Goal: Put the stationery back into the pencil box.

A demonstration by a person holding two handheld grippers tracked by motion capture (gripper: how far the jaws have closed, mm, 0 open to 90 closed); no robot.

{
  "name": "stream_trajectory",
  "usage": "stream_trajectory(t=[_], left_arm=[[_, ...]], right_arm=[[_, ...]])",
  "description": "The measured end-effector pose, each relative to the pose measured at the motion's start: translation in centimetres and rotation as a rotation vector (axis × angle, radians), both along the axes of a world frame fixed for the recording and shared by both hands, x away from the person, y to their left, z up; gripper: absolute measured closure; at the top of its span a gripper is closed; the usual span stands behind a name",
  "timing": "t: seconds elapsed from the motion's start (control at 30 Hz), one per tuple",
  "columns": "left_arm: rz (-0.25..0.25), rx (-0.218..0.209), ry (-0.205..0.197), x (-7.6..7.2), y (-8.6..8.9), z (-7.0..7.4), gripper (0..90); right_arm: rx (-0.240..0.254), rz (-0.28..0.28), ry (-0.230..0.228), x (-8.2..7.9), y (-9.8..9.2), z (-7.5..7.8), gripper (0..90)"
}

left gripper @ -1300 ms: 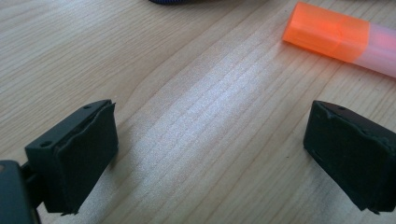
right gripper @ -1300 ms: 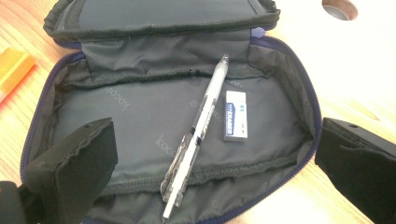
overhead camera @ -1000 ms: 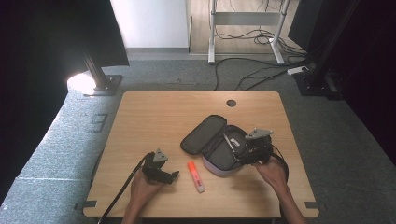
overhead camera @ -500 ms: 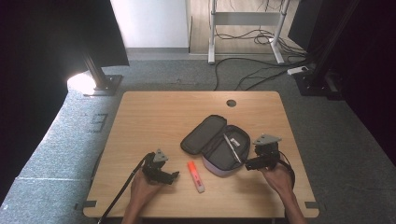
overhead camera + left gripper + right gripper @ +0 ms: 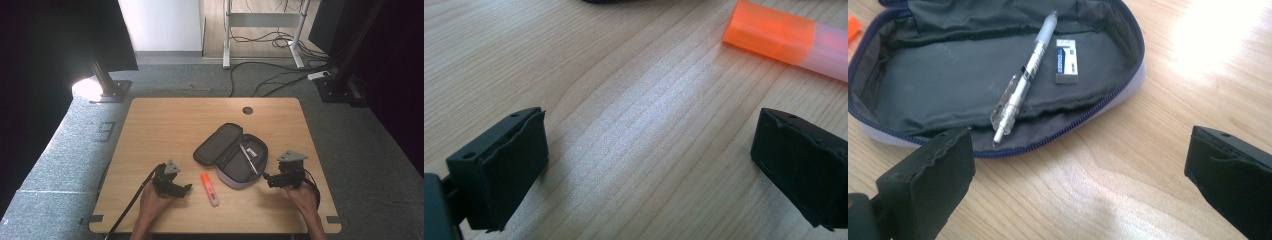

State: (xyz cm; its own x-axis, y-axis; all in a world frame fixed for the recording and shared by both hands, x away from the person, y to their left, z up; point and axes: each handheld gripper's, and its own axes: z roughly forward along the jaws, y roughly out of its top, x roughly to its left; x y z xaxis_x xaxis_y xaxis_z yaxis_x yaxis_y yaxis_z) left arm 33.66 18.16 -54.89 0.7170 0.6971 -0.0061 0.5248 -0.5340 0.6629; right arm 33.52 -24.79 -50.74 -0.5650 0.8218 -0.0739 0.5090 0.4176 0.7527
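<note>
Now right gripper (image 5: 267, 176) (empty) off pencil case (image 5: 233, 153)

Both hands reach in low over the surface (image 5: 165, 125). The left tool (image 5: 187, 189) and right tool (image 5: 266, 176) each hold their jaws wide apart, gripping nothing.

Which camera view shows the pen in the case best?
The right gripper view: the pen lies close and sharp inside the open case. In the high view, the pen is a thin pale line.
</note>
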Motion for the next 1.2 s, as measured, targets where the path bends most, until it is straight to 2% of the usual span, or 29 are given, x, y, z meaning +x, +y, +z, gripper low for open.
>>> stream_trajectory(t=[0.3, 0.47, 0.57, 0.83, 0.97, 1.1, 1.2], left_arm=[[-0.003, 0.002, -0.002, -0.3, -0.2, 0.1, 4.3], [-0.002, 0.021, -0.021, -0.7, -0.6, 0.5, 6.5], [-0.007, 0.007, -0.025, -0.9, -0.9, 1.0, 6.6], [-0.02, -0.062, -0.022, -1.6, -1.8, 2.7, 7.2], [-0.044, -0.073, -0.016, -1.8, -2.8, 3.2, 7.2], [-0.058, -0.06, -0.013, -1.9, -3.9, 3.4, 7.2], [-0.062, -0.072, -0.003, -1.8, -4.5, 3.4, 7.2]], right_arm=[[0.002, -0.018, 0.019, -0.4, -0.8, -1.4, 0.0], [0.007, -0.026, 0.024, -0.7, -1.2, -2.0, 0.0], [0.009, -0.032, 0.03, -0.8, -1.4, -2.4, 0.0], [0.013, -0.053, 0.053, -0.9, -2.1, -3.6, 0.0], [0.011, -0.061, 0.06, -0.8, -2.3, -3.9, 0.0], [0.008, -0.068, 0.069, -0.8, -2.4, -4.3, 0.0], [0.002, -0.069, 0.076, -0.8, -2.4, -4.6, 0.0]])
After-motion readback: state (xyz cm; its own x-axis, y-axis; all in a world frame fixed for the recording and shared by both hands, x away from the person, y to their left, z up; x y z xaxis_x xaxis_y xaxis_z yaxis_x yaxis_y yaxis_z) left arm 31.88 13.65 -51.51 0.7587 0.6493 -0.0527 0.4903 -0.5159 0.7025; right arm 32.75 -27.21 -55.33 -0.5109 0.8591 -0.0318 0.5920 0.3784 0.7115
